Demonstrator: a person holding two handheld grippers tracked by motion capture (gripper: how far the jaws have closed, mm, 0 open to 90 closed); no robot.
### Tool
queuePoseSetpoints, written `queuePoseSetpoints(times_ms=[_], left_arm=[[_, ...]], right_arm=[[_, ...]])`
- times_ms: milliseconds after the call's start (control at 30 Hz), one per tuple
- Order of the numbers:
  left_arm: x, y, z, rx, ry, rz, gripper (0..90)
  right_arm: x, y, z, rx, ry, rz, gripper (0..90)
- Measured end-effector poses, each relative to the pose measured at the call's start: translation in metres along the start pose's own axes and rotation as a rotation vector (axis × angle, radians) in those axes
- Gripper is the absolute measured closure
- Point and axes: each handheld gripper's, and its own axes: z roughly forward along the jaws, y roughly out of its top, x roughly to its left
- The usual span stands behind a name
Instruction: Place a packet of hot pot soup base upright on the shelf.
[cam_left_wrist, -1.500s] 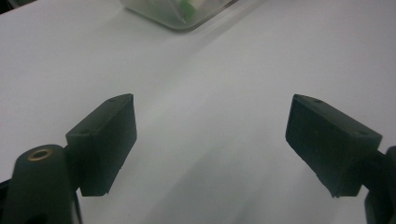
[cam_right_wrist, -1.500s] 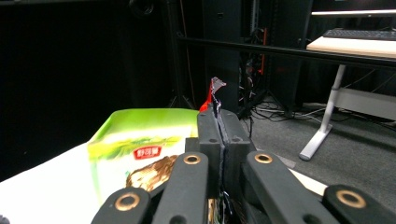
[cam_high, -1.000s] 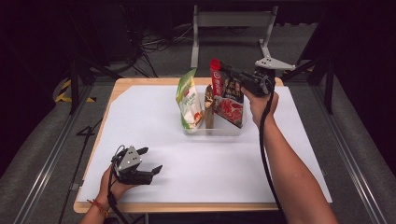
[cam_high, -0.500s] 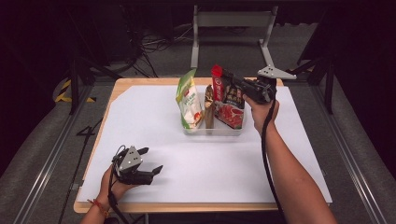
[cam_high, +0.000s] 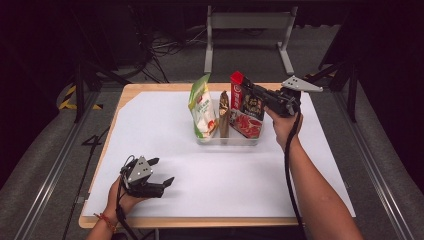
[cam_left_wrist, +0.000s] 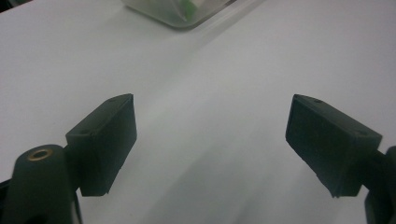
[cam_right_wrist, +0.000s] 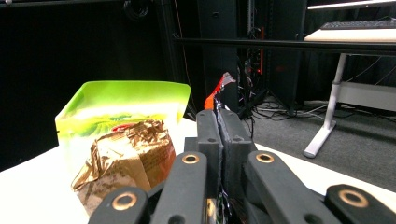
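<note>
- The right gripper (cam_high: 248, 90) is coming down toward the clear bin (cam_high: 230, 141), carrying the red packet (cam_high: 243, 105) clamped between its jaws.
- The red packet is sinking into the bin beside the brown packet (cam_high: 223, 114); its lower end is probably reaching the bottom, though the bin wall blurs this.

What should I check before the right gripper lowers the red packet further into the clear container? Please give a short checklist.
1. Grip on the red packet: ok. The right gripper is shut on its top edge.
2. Packet over the clear container: ok. It stands at the container's right end.
3. Neighbours out of the way: cannot tell. The brown packet stands close beside the red one, and the gap is unclear.
4. Green bag: ok. It stands upright at the left end, apart from the red packet.
5. Left gripper: ok. It is open on the white sheet, far from the container.
</note>
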Motion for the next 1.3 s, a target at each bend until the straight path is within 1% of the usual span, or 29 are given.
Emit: queuePoseSetpoints(times_ms=[333,400,533,633,733,833,867,1000,1167,1233,1300], left_arm=[[0.0,-0.001,-0.001,-0.007,0.003,-0.005,17.1],[0.0,0.0,-0.001,-0.005,0.003,0.0,17.1],[0.0,0.0,0.0,-0.001,0.002,0.0,17.1],[0.0,0.0,0.0,-0.001,0.002,0.002,17.1],[0.0,0.0,0.0,0.001,0.001,0.001,17.1],[0.0,0.0,0.0,0.004,0.001,0.004,17.1],[0.0,0.0,0.0,0.004,0.002,0.004,17.1],[0.0,0.0,0.0,0.003,0.001,0.004,17.1],[0.001,-0.001,0.0,0.001,0.004,0.001,17.1],[0.001,-0.001,-0.001,0.001,0.005,0.002,17.1],[0.001,-0.001,-0.001,0.001,0.004,0.003,17.1]], right_arm=[[0.001,-0.007,-0.006,0.003,0.012,-0.008,87.5],[0.002,-0.007,-0.007,0.006,0.014,-0.011,87.4],[0.001,-0.007,-0.008,0.017,0.004,-0.03,87.1],[-0.001,-0.008,-0.01,0.02,-0.003,-0.033,86.9],[-0.005,-0.009,-0.012,0.027,-0.004,-0.029,86.3],[-0.009,-0.01,-0.014,0.028,0.005,-0.009,85.2],[-0.01,-0.01,-0.014,0.031,0.005,-0.009,85.0],[-0.009,-0.008,-0.015,0.051,-0.005,-0.043,83.7],[-0.009,-0.007,-0.017,0.068,-0.005,-0.05,80.9],[-0.008,-0.006,-0.018,0.08,-0.017,-0.063,78.4],[-0.008,-0.006,-0.019,0.082,-0.005,-0.065,76.9]])
